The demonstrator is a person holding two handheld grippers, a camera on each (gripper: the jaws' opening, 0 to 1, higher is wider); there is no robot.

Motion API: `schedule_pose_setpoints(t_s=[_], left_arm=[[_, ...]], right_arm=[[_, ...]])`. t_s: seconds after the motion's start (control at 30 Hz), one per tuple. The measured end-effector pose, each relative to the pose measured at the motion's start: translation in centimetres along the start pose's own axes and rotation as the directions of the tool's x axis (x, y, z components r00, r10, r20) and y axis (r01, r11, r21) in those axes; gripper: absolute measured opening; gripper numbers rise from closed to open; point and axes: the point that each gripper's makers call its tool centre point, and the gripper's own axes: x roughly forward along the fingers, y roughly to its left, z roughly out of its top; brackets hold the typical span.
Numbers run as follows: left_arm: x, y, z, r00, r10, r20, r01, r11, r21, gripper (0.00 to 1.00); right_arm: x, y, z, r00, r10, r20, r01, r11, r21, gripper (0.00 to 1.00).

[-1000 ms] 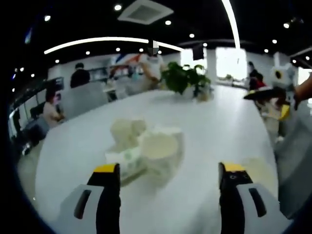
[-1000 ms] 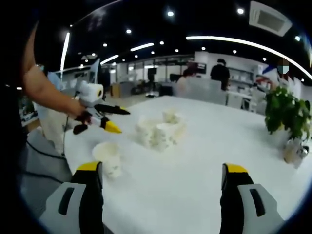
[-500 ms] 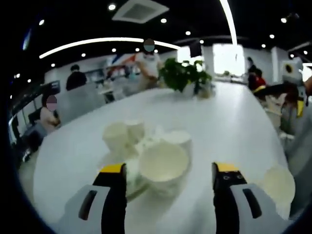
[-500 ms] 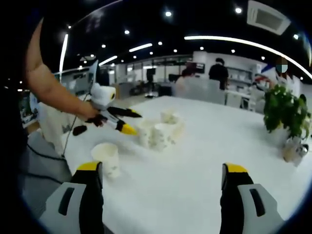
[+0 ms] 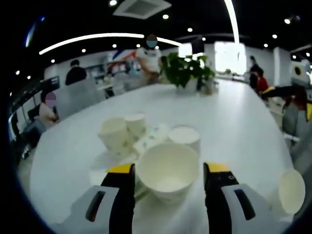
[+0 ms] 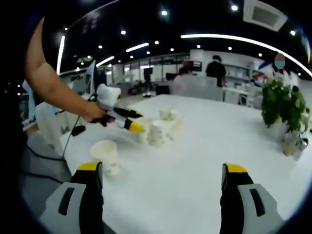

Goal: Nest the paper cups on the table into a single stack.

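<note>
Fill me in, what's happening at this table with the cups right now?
A person is working two handheld grippers over a white table scattered with paper cups. The left gripper has its open jaws on either side of one cup at the near edge of the cluster of cups, not visibly clamped. The right gripper hangs open above bare table, and a single cup stands apart. Nothing looks stacked yet.

- The left gripper (image 5: pixel 168 170) advances toward the cluster of paper cups (image 5: pixel 127 134).
- Its jaws are narrower than one second earlier and now bracket the nearest cup (image 5: pixel 168 170).
- In the right gripper view, the left gripper (image 6: pixel 131 122) now reaches the cluster.
</note>
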Motion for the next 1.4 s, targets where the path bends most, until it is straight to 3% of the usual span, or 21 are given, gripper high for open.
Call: schedule_pose_setpoints(t_s=[0.77,1.1,1.4], left_arm=[[-1.3,-0.4,1.0,0.999,0.011,0.031,-0.010,1.000,-0.023,0.45],[-2.7,-0.7,2.4,0.999,0.003,0.053,-0.002,1.000,-0.024,0.45],[-4.6,-1.1,5.2,0.997,-0.005,0.082,0.005,1.000,-0.005,0.44]], right_arm=[[0.3,0.5,0.4,1.000,0.015,0.011,-0.015,1.000,-0.004,1.00],[0.5,0.5,0.7,0.999,0.019,0.025,-0.019,1.000,-0.009,1.00],[1.5,0.5,1.0,0.999,0.036,0.029,-0.035,0.999,-0.016,1.00]])
